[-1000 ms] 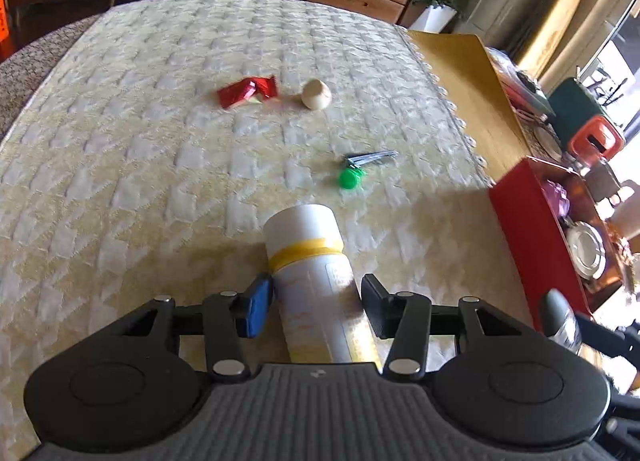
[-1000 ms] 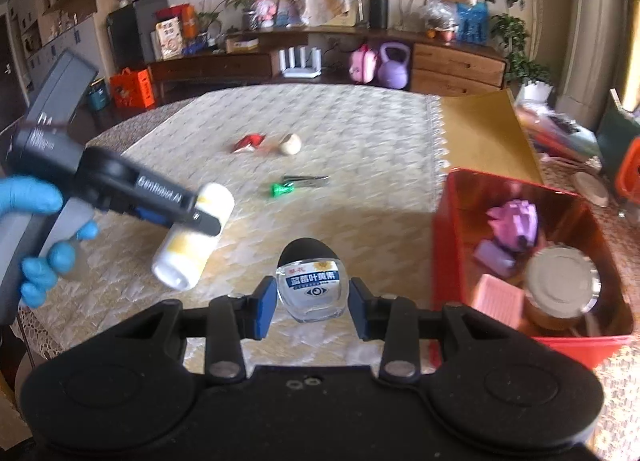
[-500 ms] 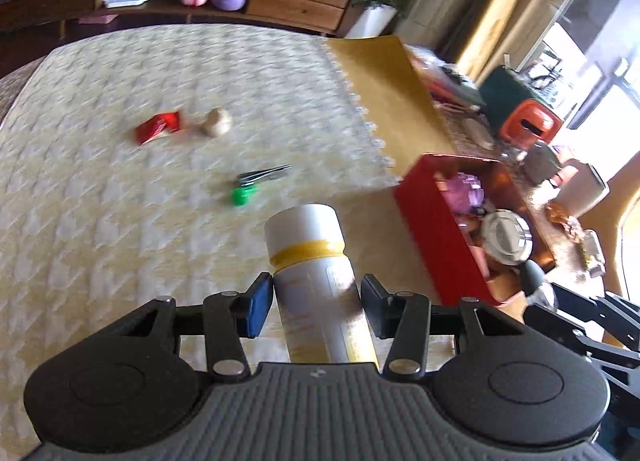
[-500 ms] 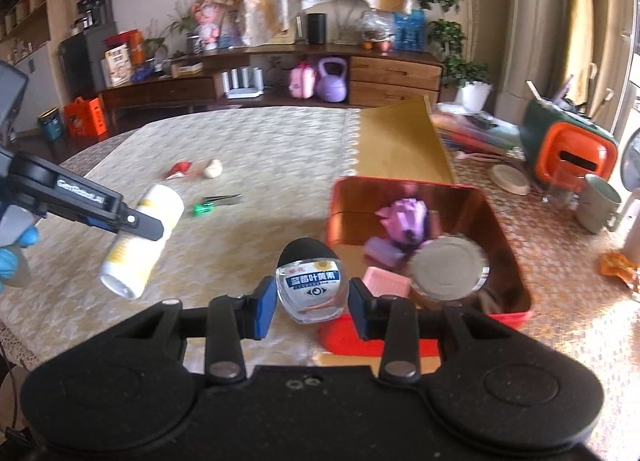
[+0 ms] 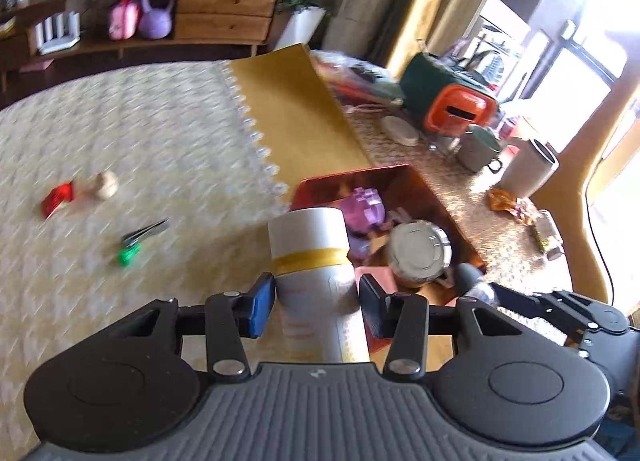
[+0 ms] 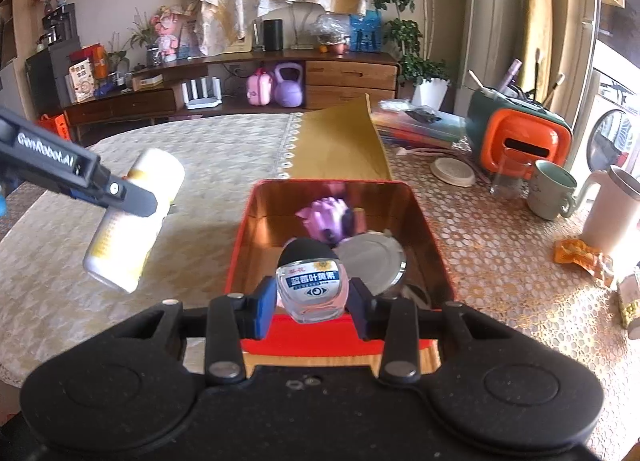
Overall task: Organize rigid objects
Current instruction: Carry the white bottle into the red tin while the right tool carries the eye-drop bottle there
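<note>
My left gripper (image 5: 318, 307) is shut on a white bottle with a yellow band (image 5: 316, 261), held in the air left of the red tin box (image 5: 452, 221). The same bottle (image 6: 136, 217) and left gripper (image 6: 120, 197) show in the right wrist view. My right gripper (image 6: 312, 311) is shut on a small clear jar with a black cap (image 6: 310, 285), held over the near edge of the red box (image 6: 436, 245). The box holds a purple toy (image 6: 330, 217), a silver round lid (image 6: 370, 257) and pink pieces.
On the patterned cloth lie a red wrapper (image 5: 56, 199), a cream ball (image 5: 106, 185), tweezers (image 5: 146, 231) and a green cap (image 5: 128, 255). Right of the box stand an orange device (image 6: 520, 141), a green mug (image 6: 550, 191), a white jug (image 6: 612, 213) and snack wrappers.
Both grippers have swung right toward the red box with their loads. The right gripper now holds its jar over the box's near edge; the left bottle is close beside the box.
</note>
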`<state>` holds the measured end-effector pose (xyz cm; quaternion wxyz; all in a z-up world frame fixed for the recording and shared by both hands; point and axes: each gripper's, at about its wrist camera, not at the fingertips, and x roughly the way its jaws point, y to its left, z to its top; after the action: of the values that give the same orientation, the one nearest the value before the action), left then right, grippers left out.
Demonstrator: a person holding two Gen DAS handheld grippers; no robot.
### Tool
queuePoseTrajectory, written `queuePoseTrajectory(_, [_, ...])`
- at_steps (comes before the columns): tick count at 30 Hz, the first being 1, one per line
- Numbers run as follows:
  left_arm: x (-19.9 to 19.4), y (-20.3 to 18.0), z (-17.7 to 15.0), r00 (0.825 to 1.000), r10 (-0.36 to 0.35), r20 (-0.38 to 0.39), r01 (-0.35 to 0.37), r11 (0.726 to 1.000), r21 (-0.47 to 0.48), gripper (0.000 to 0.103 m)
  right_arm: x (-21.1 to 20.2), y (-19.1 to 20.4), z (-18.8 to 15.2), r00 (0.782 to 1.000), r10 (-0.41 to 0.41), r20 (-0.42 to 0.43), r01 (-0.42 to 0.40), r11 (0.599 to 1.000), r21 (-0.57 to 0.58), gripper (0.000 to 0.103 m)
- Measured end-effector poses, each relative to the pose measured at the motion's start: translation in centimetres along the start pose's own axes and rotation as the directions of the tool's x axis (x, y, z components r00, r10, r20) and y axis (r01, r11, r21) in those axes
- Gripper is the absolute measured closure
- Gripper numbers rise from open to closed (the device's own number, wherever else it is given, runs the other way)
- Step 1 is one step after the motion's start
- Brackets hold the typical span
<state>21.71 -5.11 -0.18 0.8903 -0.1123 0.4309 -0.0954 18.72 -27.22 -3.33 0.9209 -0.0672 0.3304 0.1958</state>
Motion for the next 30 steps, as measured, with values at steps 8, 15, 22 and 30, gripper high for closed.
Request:
queuePoseTrajectory(8, [2.7, -4.3, 2.2, 1.0, -0.022, -0.016, 0.023, 0.998, 0.062, 0.06, 0.8, -2.0, -0.2, 1.0, -0.024, 0.0, 0.024, 1.0, 0.014, 0.066])
queuePoseTrajectory(15, [5.9, -6.5, 2.9, 0.998, -0.014, -0.055, 0.02, 0.995, 0.102, 0.062, 2.1, -3.2, 0.1, 0.999, -0.03, -0.017, 0.031, 0.999, 0.012, 0.066])
queuePoseTrajectory(22, [9.0, -7.4, 2.7, 0.997, 0.017, -0.079, -0.007, 0.992, 0.129, 0.062, 4.0, -4.3, 0.5, 0.998, -0.054, -0.031, 0.054, 0.998, 0.013, 0.066])
queuePoseTrajectory(30, [11.4, -7.2, 2.8, 0.994, 0.028, -0.107, -0.015, 0.993, 0.121, 0.072, 5.5, -4.9, 0.2, 0.996, -0.071, -0.053, 0.072, 0.997, 0.012, 0.066])
